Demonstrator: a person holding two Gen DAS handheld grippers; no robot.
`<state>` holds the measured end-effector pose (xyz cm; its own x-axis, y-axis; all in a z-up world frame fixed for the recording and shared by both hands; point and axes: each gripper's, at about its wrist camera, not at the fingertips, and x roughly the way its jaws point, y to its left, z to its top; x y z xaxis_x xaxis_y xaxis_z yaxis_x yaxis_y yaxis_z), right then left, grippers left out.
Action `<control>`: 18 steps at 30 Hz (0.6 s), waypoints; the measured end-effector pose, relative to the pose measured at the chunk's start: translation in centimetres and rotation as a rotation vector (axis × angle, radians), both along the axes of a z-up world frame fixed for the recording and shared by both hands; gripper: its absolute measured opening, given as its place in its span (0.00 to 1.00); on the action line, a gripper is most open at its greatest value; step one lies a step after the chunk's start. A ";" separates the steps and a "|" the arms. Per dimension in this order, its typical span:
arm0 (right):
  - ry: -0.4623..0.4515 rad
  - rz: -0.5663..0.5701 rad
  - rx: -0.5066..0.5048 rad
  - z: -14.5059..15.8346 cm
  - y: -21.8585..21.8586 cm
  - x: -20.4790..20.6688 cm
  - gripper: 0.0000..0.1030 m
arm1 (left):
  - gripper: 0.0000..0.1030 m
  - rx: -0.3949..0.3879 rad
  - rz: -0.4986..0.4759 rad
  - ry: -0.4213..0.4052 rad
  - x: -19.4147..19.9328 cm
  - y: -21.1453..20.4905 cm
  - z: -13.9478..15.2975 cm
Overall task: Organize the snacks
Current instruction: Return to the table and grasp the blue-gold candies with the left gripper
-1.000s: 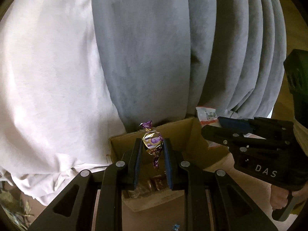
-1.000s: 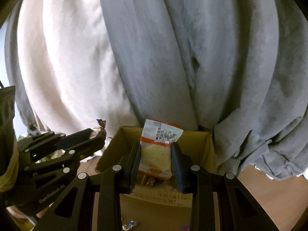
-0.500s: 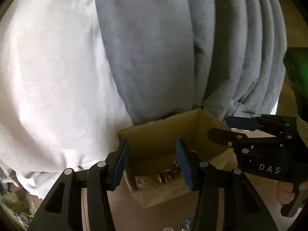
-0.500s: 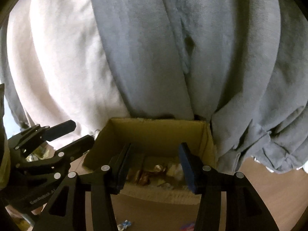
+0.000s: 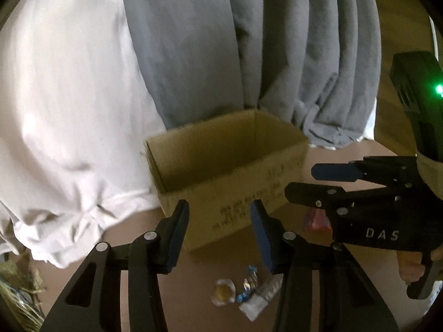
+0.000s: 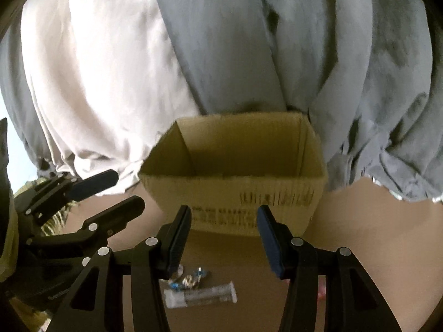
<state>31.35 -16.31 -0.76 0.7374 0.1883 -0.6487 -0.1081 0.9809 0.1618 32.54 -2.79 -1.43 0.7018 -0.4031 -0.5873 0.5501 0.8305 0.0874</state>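
An open cardboard box (image 5: 277,182) stands on the brown table against the curtains; its inside is hidden from this low angle. My left gripper (image 5: 219,207) hovers in front of the box, its jaws closing with nothing between them. My right gripper (image 5: 300,181) is beside it on the right, open and holding nothing; a hand (image 5: 412,265) holds its grip. In the right wrist view the box (image 6: 235,188) is straight ahead of the right gripper (image 6: 224,211), with the left gripper (image 6: 129,189) at the left. Loose snacks lie below: a round candy (image 5: 223,293), a blue-twist candy (image 5: 247,283), a clear long packet (image 6: 200,297).
A grey curtain (image 5: 249,41) and a white curtain (image 5: 69,83) hang right behind the box. A red packet (image 5: 317,220) lies to the right of the box. Dried plant stems (image 5: 16,290) sit at the far left. Bare table (image 6: 373,235) shows right of the box.
Both grippers let go: the purple-gold candy and the white-orange packet are gone from their jaws, which now stand apart. Both grippers have pulled back and sunk, so the table snacks show.
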 end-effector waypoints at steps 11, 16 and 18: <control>0.112 -0.017 0.016 -4.4 0.5 -1.9 0.49 | 0.34 0.044 -0.101 0.104 -1.7 0.0 -4.6; 0.160 -0.030 0.021 -6.0 0.6 -2.5 0.49 | 0.31 0.062 -0.138 0.161 -1.6 -0.4 -6.8; 0.171 -0.036 0.024 -6.5 0.6 -2.6 0.49 | 0.30 0.067 -0.151 0.186 -1.5 -0.6 -7.6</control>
<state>28.71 -15.73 -7.25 0.6232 0.1808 -0.7609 -0.0420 0.9792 0.1984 31.07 -3.41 -9.04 0.5139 -0.4511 -0.7297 0.6792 0.7335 0.0249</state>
